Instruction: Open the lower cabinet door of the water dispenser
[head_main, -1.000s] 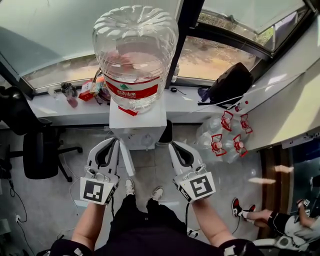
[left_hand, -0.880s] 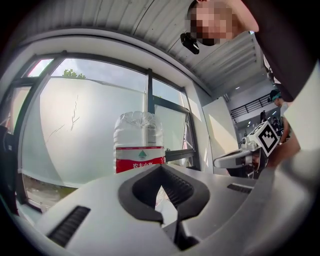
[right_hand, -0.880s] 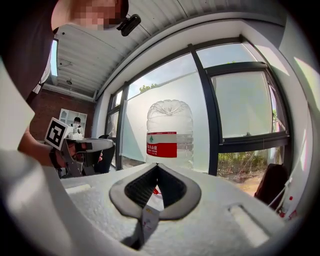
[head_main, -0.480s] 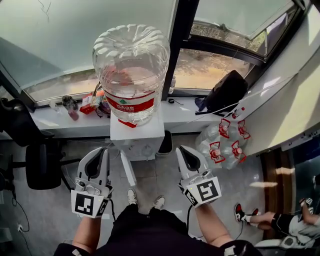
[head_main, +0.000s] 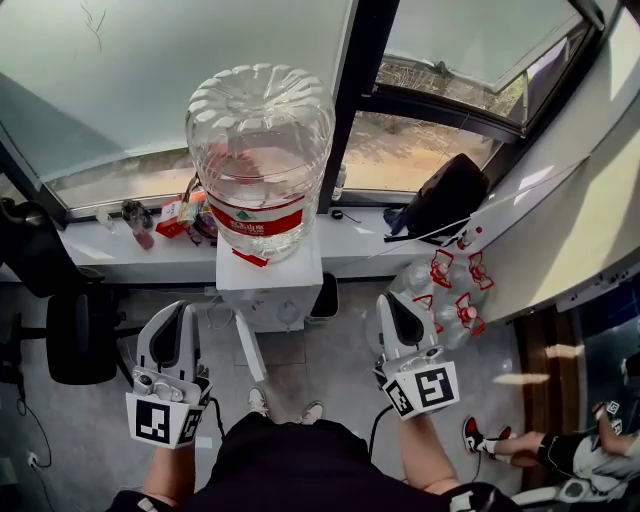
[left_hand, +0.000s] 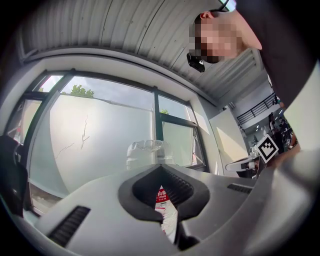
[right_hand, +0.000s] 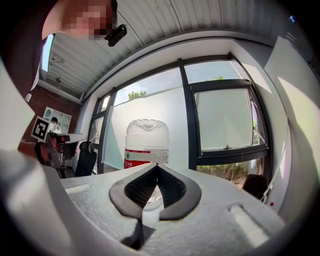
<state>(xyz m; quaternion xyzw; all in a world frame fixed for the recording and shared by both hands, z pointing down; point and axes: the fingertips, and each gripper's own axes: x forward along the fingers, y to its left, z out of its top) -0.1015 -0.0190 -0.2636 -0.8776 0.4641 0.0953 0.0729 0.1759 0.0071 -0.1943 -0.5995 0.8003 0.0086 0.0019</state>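
Note:
The white water dispenser (head_main: 268, 285) stands below the window with a large clear bottle (head_main: 260, 150) on top. A narrow white panel (head_main: 247, 345) sticks out from its lower front towards me; it looks like the cabinet door swung out, seen edge-on. My left gripper (head_main: 178, 312) hangs left of that panel and apart from it, jaws shut and empty. My right gripper (head_main: 397, 303) is right of the dispenser, also shut on nothing. The left gripper view shows closed tips (left_hand: 161, 167) with the bottle (left_hand: 145, 150) beyond. The right gripper view has shut tips (right_hand: 157, 166) below the bottle (right_hand: 146, 142).
A black office chair (head_main: 80, 320) stands at the left. The windowsill (head_main: 120, 250) carries small clutter and a black bag (head_main: 445, 195). Several spare bottles with red caps (head_main: 450, 285) lie on the floor at the right. Another person's shoes (head_main: 480, 435) show at the lower right.
Both grippers have drawn back from the dispenser towards me and spread apart, the left going left, the right going right. Their jaws stayed shut.

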